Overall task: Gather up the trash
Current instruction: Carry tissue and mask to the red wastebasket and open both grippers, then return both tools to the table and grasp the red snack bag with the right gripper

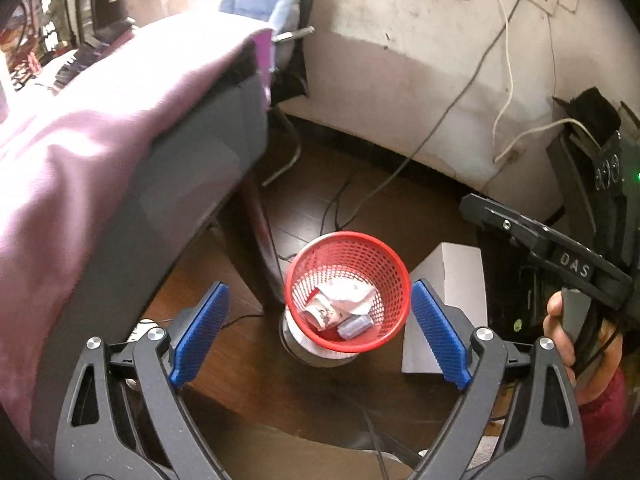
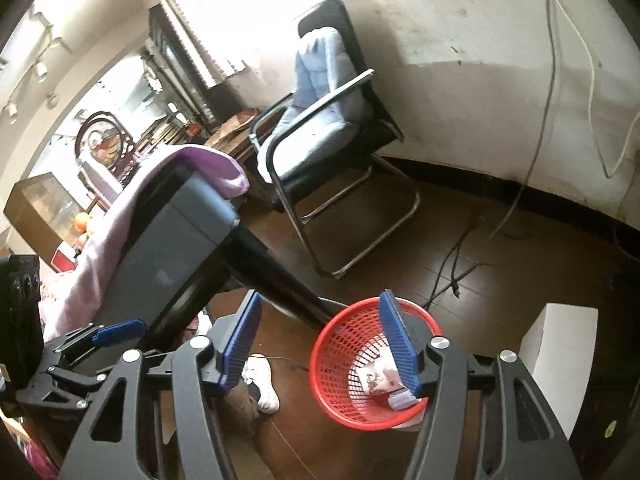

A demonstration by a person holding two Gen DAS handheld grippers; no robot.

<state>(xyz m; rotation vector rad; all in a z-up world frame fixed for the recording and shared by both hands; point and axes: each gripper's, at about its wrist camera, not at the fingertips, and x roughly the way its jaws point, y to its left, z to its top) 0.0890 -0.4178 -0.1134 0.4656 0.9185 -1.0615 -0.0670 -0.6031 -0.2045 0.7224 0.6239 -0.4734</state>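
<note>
Above the red bin (image 1: 347, 292) I have both sets of tongs hanging, and both stand wide with nothing between the pads. The left tongs (image 1: 320, 332) frame the bin almost square from overhead; the right tongs (image 2: 320, 344) sit off to the side of it, with one blue pad crossing the bin's rim in that view. The trash is already in the bin: crumpled paper (image 1: 344, 300) and a small pale cylinder (image 1: 354, 326) lie on its bottom.

My judgement is that the drop is done, so the step in hand is clearing away and looking for anything left. To do it well I would lift both tongs straight up from the bin before swinging, so no pad catches the mesh rim and tips it, since the bin looks light and seems to stand on some round thing I cannot identify. I would keep the tongs wide while I scan.

Beside the bin, the surface (image 1: 132, 128) rises with a purple cloth (image 1: 68, 168) draped over its top; I cannot see any trash on it from here. Beyond the bin a chair (image 2: 320, 120) with a blue cushion stands against a stained wall, cables (image 2: 460, 260) trail over the dark wood floor behind the bin, and a white box (image 1: 452, 288) stands just beside it.
</note>
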